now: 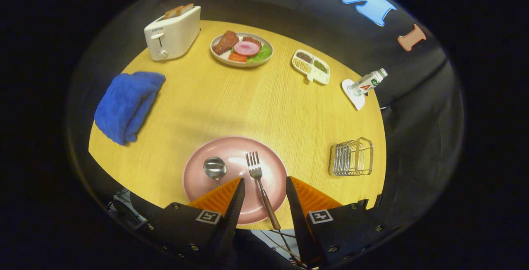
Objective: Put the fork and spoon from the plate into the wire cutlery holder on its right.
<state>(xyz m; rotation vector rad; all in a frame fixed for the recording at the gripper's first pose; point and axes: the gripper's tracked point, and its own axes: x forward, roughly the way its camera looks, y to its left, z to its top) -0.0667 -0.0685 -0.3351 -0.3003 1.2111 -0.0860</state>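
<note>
I have the gripper (264, 183) spread wide over the pink plate (234, 154), holding nothing. The fork (260, 185) lies between the fingers, handle toward me; the spoon (215, 168) sits just beside the left finger. The wire cutlery holder (351, 158) stands right of the plate on bare worktop (248, 104); toaster (171, 32), blue cloth (126, 104) and food dishes (241, 48) sit well beyond
</note>
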